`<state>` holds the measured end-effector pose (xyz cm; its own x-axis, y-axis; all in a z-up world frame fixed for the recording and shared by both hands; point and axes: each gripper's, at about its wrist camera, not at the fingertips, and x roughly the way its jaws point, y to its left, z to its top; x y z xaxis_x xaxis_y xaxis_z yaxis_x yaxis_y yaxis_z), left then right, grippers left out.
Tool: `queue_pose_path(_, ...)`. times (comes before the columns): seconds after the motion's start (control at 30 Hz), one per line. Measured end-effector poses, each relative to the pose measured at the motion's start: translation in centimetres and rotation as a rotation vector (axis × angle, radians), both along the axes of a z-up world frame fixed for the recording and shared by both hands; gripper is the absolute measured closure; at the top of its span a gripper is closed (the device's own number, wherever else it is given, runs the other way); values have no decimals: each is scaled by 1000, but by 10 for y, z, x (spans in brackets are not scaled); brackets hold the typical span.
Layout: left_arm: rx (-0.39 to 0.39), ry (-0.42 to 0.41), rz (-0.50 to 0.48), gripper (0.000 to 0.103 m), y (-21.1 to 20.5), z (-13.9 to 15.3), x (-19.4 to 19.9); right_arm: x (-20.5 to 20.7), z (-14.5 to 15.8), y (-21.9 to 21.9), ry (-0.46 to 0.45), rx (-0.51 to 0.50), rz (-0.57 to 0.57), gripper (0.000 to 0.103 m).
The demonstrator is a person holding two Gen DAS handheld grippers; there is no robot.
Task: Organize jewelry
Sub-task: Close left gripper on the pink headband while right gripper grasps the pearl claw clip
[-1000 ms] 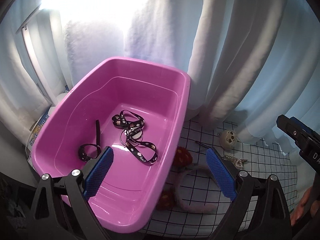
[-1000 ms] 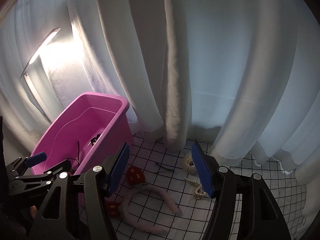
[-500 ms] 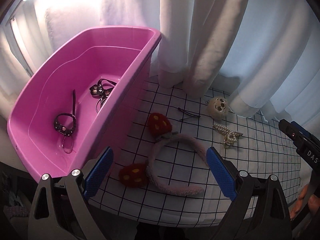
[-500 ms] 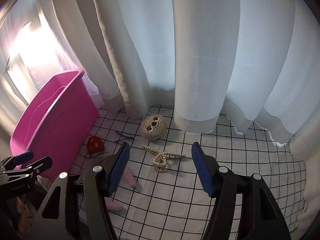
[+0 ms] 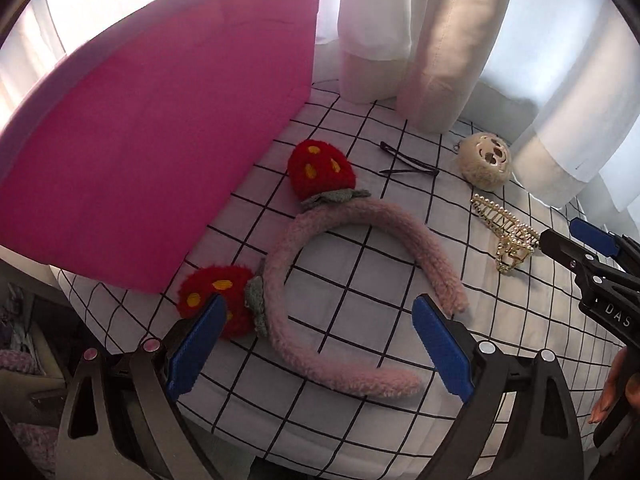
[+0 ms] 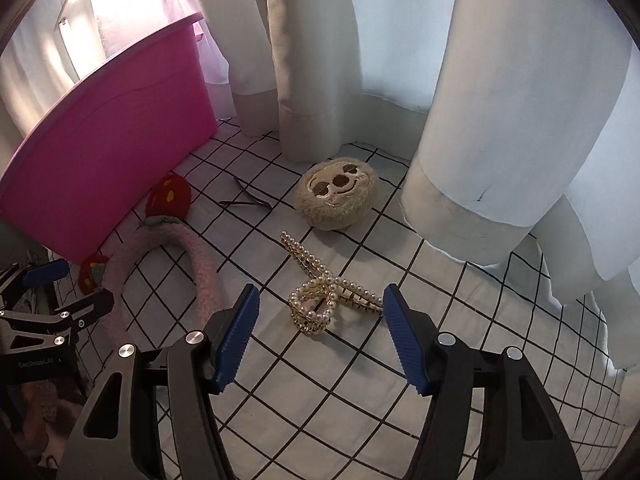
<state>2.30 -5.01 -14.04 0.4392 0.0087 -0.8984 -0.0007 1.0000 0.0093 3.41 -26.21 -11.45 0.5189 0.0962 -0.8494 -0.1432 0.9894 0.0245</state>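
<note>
Both grippers gaped, empty: left gripper [image 5: 316, 344] straddling headband [image 5: 360, 280], right gripper [image 6: 320, 332] framing pearl clip [image 6: 324, 300]. Sloth [image 6: 338, 194], hairpins [image 5: 408, 164] beyond; none visibly binned [image 6: 120, 132] yet.

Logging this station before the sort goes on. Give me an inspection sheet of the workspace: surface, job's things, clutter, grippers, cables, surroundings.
Surface: white cloth with black grid, lightly wrinkled.
Job's things: pink fuzzy headband with two red strawberries; pearl hair claw; plush sloth-face clip; two black bobby pins; all lie loose on the cloth. Pink bin stands beside the headband; its inside is hidden.
Clutter: nothing seen on the cloth.
Grippers: left gripper open, empty, over the headband; right gripper open, empty, the claw between its pads, untouched.
Cables: nothing seen.
Surroundings: white curtains behind, reaching the cloth.
</note>
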Motion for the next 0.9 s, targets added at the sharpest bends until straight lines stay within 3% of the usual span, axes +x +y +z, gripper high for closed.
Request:
queue_pose_path(0.13, 19, 1, 64, 11, 2, -17, 7, 10, -16, -5, 21, 34, 51, 42)
queue_pose_path(0.43, 37, 23, 142, 11, 7, -39, 19, 30, -46, 1, 69, -66, 187, 42)
queue_pose_path(0.9, 92, -29, 174, 11, 9, -32, 44, 38, -58, 3, 62, -48, 196, 42)
